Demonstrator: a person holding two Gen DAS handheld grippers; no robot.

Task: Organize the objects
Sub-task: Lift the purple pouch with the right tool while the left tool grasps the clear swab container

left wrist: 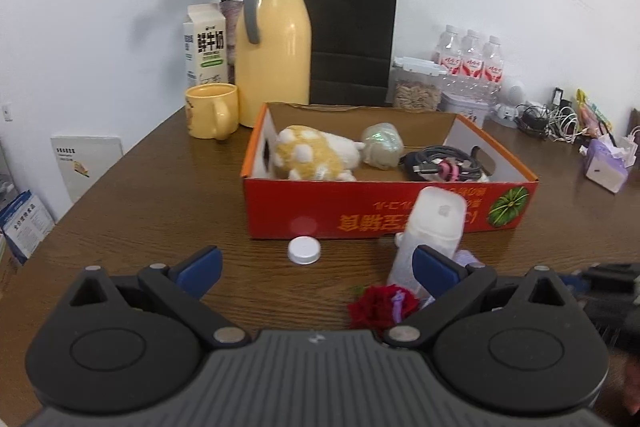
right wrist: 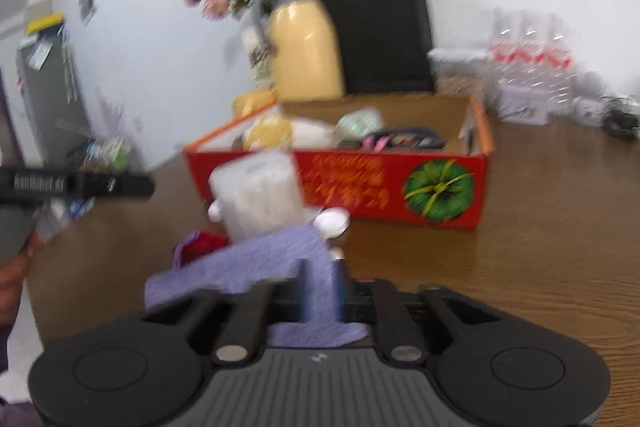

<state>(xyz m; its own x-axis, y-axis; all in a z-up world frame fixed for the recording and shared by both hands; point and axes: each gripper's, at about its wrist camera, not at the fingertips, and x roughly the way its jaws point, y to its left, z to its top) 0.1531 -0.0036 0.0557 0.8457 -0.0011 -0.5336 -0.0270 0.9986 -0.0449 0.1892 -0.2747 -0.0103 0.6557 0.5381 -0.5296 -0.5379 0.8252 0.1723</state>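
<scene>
My left gripper (left wrist: 316, 267) hangs wide with nothing between its blue pads, low over the table's (left wrist: 160, 187) near edge. A white cap (left wrist: 304, 249) lies before the red box (left wrist: 360, 211), then a red flower (left wrist: 380, 307) and a translucent white bottle (left wrist: 432, 227). My right gripper (right wrist: 320, 291) has a lilac cloth (right wrist: 260, 259) draped between its jaws; whether they pinch it I cannot tell.

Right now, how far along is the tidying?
Done: plush toy, cable bundle and a pale wrapped item sit in the red box. In hand: right tool holds a purple cloth. Left: white cap, translucent container, red flower.
</scene>
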